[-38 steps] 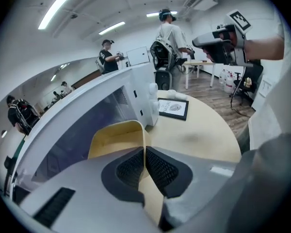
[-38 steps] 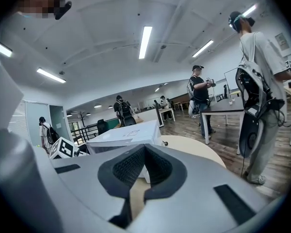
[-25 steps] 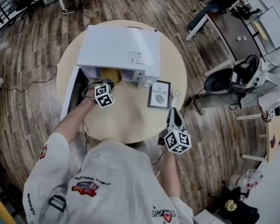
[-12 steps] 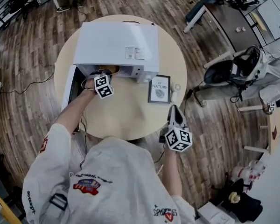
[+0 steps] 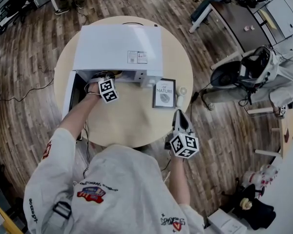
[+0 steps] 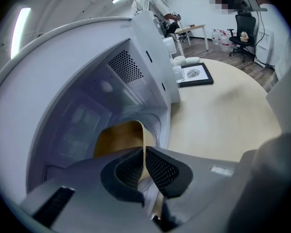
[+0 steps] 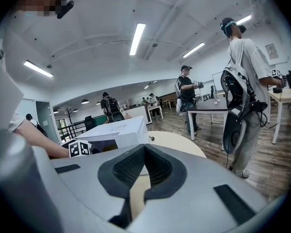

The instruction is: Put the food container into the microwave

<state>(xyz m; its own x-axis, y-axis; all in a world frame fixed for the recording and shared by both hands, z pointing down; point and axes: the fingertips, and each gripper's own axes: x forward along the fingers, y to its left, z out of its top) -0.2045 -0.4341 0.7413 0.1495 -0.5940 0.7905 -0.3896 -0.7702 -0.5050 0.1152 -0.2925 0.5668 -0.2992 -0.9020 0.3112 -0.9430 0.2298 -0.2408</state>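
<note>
The container [image 6: 117, 141], tan and thin-walled, sits inside the microwave [image 6: 87, 81], in the front of the cavity. Its near wall rises between the jaws of the left gripper [image 6: 144, 152], which are pressed together on that wall and pinch it. In the head view only a sliver of the container [image 5: 119, 73] shows under the microwave's top edge. A second ago a broad yellow patch of it stuck out of the opening, so it has gone further in. The left gripper's marker cube has also moved closer to the opening, and the forearm reaches in from the near left.

The door [image 5: 70, 94] stands swung open at the left, as it did before. The microwave rests on the far half of a round table [image 5: 132, 126]. A framed picture [image 5: 164, 92] lies just beside its right front corner.

The right gripper [image 7: 144, 149] hangs over the table's near right edge, well apart from the microwave. Its jaws are closed with nothing in them. It has kept its place.
</note>
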